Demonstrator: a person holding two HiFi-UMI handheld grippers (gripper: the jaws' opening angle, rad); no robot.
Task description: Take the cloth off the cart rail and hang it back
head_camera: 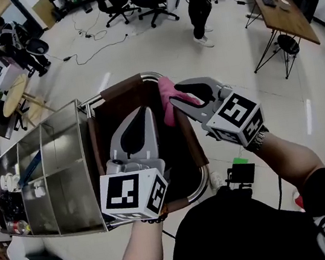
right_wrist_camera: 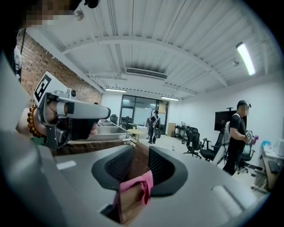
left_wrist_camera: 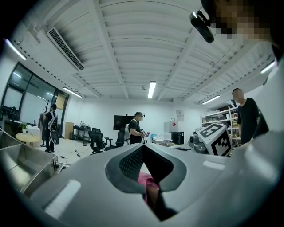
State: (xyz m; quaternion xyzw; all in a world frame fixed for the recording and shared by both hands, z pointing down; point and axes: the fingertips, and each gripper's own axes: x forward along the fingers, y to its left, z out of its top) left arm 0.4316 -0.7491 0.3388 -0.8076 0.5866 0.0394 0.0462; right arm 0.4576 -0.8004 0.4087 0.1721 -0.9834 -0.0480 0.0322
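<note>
Lining the rail (head_camera: 204,184) end of the cart (head_camera: 65,172): brown panel (head_camera: 122,96). Crumpled pink cloth (head_camera: 169,99) draped over panel's far edge. Right tool (head_camera: 175,93) open, cloth betw. jaws, not pinched; right gripper view shows the fold over that edge. Left tool (head_camera: 142,108) closed, empty; its view: pink sliver only.

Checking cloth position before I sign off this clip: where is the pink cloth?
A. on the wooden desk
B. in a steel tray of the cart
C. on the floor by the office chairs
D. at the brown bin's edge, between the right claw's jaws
D: the pink cloth lies over the edge of the brown bin, between the parted jaws of the right claw.
</note>
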